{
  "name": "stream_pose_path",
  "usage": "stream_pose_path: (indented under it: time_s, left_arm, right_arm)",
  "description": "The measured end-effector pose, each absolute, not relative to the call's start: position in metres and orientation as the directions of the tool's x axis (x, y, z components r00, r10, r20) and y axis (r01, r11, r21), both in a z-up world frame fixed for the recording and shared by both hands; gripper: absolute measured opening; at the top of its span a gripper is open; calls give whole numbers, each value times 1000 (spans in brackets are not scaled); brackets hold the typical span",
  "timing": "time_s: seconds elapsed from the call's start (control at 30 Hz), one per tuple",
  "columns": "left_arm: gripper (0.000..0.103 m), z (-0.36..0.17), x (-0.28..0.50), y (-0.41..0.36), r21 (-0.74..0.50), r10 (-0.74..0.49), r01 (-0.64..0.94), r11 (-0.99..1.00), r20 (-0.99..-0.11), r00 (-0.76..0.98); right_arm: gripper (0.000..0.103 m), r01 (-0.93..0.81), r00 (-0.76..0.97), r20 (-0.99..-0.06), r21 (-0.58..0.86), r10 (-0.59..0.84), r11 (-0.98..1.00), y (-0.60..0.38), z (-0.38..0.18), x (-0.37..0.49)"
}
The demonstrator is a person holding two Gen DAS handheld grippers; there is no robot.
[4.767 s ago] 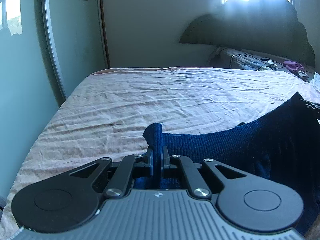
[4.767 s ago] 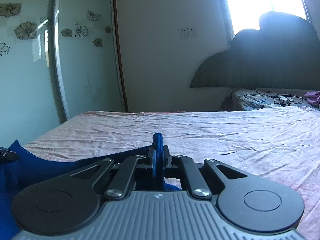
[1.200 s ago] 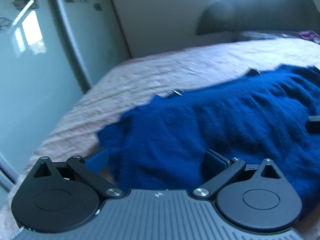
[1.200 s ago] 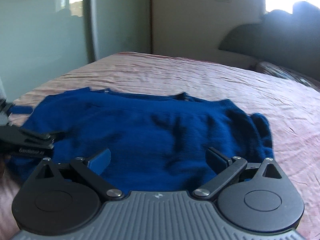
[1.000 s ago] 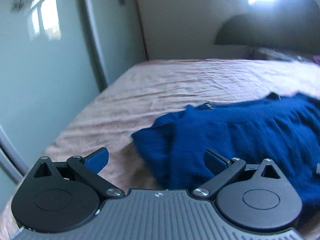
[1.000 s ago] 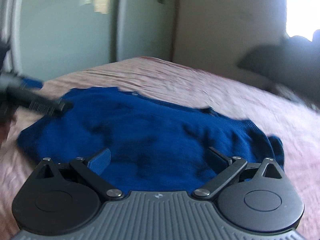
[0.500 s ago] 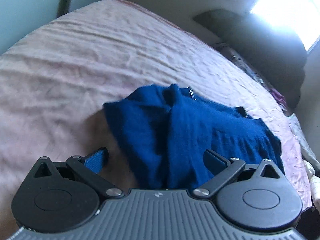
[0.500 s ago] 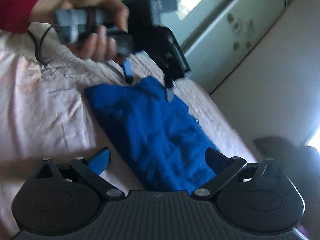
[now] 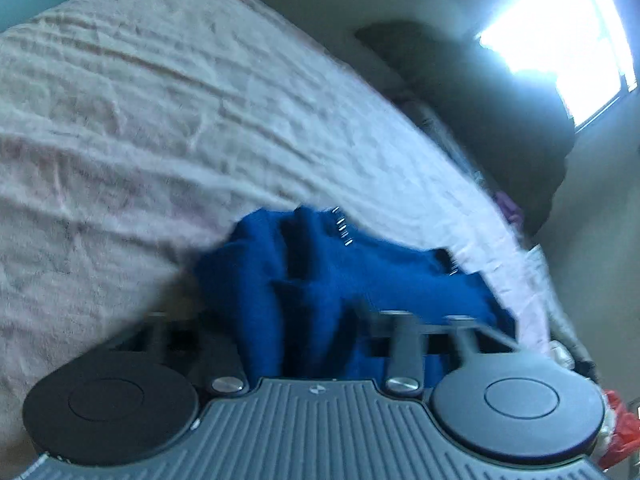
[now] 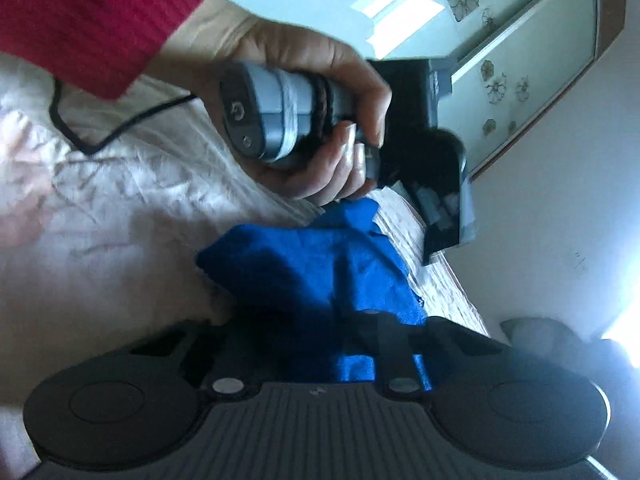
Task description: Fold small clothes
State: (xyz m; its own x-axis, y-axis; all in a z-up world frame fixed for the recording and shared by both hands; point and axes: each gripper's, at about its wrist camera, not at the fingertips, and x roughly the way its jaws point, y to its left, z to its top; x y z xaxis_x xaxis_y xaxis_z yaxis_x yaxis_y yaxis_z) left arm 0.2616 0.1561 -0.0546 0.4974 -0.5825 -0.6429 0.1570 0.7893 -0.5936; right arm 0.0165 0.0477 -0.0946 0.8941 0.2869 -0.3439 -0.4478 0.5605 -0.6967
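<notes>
A dark blue knit sweater (image 9: 340,280) lies bunched on the pink bedsheet (image 9: 160,120). My left gripper (image 9: 316,320) is low over its near edge, with blue knit filling the space between the blurred jaws. My right gripper (image 10: 316,332) is also pressed into the sweater (image 10: 320,264), its fingers dark and buried in the fabric. In the right wrist view a hand in a red sleeve holds the left gripper's handle (image 10: 280,116) above the sweater's far end. Whether either gripper has closed on the cloth is hidden by blur and fabric.
The wrinkled sheet (image 10: 120,220) spreads all around the sweater. A dark headboard (image 9: 500,112) and bright window stand at the bed's far end. Mirrored wardrobe doors with flower decals (image 10: 500,60) line one side. A black cable (image 10: 100,136) trails over the sheet.
Both grippers have dropped onto the sweater from open positions above it, and their jaws have moved inward into the fabric. Both views have rolled further sideways.
</notes>
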Motion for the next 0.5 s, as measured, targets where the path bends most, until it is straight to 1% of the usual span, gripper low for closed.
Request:
stream_pose_path:
  time_s: [0.03,0.07,0.17,0.37,0.5]
  left_arm:
    - [26,-56,263,155,-592,-579,152,792,-647,496]
    - [23,-56,263,153,-594,-579,147,791,-647,495]
    - [19,-50,260,148,-574,-556,142,807,-654,513]
    - [18,-17,244,118,-419,-437,174,891,-689,578]
    - [18,9,233,95,-341,-379,187,921,-684,624]
  right_arm:
    - [12,-455,891,-347,-683,294,572,45,-91,17]
    - [11,-459,888,-347,-669,301,584,43,-88,17]
    - [10,-478,878,-345,-606,332,636,32,-78,21]
    - [9,-497,866,-317,-463,386,734,4,-52,27]
    - [9,-493,867,-295,-392,401,777,-17,-40,26]
